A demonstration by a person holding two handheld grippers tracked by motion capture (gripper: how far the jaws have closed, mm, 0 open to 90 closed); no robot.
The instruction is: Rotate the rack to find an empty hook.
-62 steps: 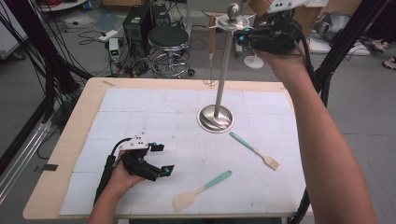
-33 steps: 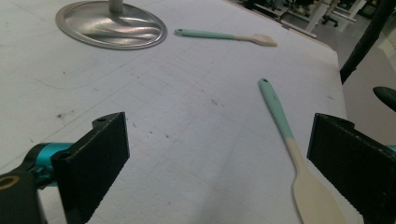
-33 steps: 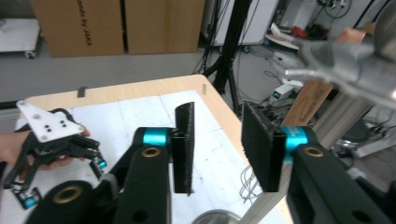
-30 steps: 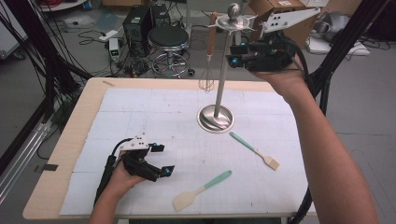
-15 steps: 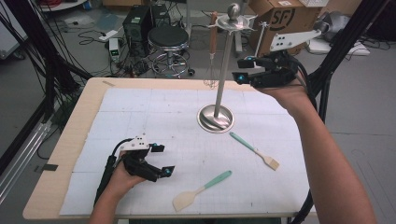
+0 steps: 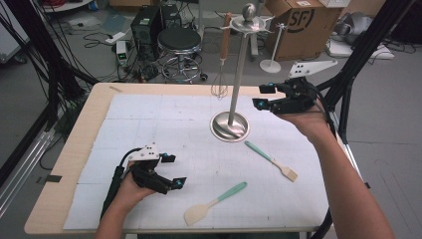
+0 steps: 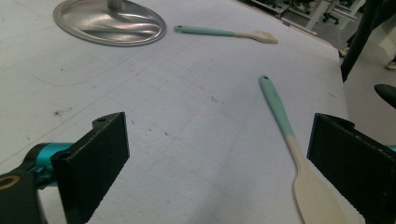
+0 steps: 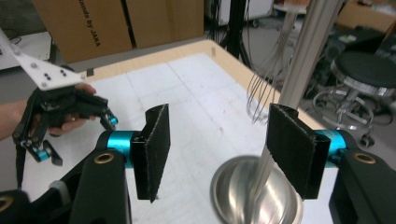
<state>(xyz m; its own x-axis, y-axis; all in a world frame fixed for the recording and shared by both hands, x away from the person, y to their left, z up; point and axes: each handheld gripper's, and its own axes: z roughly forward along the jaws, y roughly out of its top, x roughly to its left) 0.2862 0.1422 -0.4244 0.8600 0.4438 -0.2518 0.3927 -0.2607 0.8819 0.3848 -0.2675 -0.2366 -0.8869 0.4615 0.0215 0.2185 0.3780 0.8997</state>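
Two spatulas (image 6: 215, 204) (image 6: 271, 160) are left on the counter (image 6: 59, 191); one whisk (image 6: 220, 82) is hung on the stand (image 6: 230, 126). Right claw (image 6: 262, 96), just opened, is empty; left claw (image 6: 172, 171) is held open.

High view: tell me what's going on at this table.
A person holds a gripper in each hand. A whisk hangs from the metal stand. The right gripper is beside the stand's pole; its jaws have just been opening and nothing is between them. The left gripper rests open on the white mat, near a teal-handled spatula. A second spatula lies right of the stand's base.
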